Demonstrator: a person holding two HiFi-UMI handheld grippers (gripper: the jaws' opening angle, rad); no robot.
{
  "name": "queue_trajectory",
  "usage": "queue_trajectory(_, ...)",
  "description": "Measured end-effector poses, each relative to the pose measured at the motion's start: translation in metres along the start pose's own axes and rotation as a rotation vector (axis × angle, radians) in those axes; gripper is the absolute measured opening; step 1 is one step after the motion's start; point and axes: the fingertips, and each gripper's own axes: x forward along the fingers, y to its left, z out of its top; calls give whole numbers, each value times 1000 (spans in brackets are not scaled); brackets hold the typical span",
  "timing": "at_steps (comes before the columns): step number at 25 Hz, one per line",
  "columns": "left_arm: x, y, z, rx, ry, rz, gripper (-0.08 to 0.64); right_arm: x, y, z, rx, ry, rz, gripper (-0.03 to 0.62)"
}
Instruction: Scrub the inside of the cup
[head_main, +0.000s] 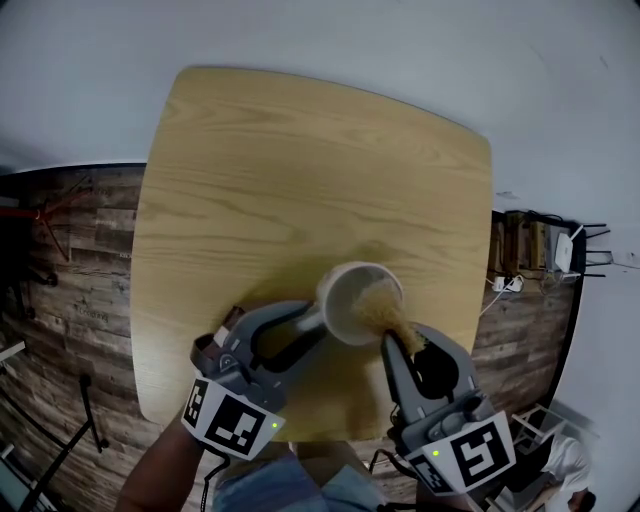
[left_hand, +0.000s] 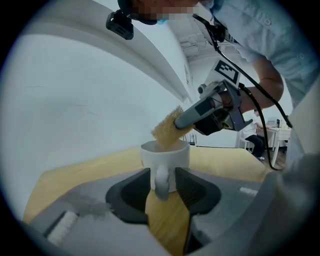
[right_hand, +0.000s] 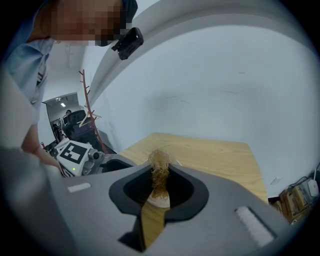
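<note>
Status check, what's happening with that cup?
Left gripper open, cup handle between fingers. Right gripper shut on scrubber, dipped in cup. Nothing in the way.

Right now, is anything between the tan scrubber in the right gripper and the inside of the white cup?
Nothing visible does. The tan fibrous scrubber in the right gripper sits right at the open mouth of the white cup.

No legible text, labels or numbers

The loofah (head_main: 386, 306) hides much of the cup's (head_main: 341, 300) inside.
</note>
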Motion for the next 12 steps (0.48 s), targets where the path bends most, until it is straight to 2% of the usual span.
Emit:
queue_trajectory(8, 5, -2, -13, 3, 92, -12, 161, 1, -3, -1, 25, -4, -14, 61)
queue_trajectory(9, 5, -3, -14, 15, 99, -13, 153, 1, -4, -2, 27, -3, -16, 61)
queue_trajectory(11, 5, -5, -14, 37, 103, -14, 86, 1, -5, -2, 30, -2, -21, 61)
queue_trajectory(12, 5, -5, -13, 38, 100, -17, 83, 2, -5, -2, 32, -1, -23, 62)
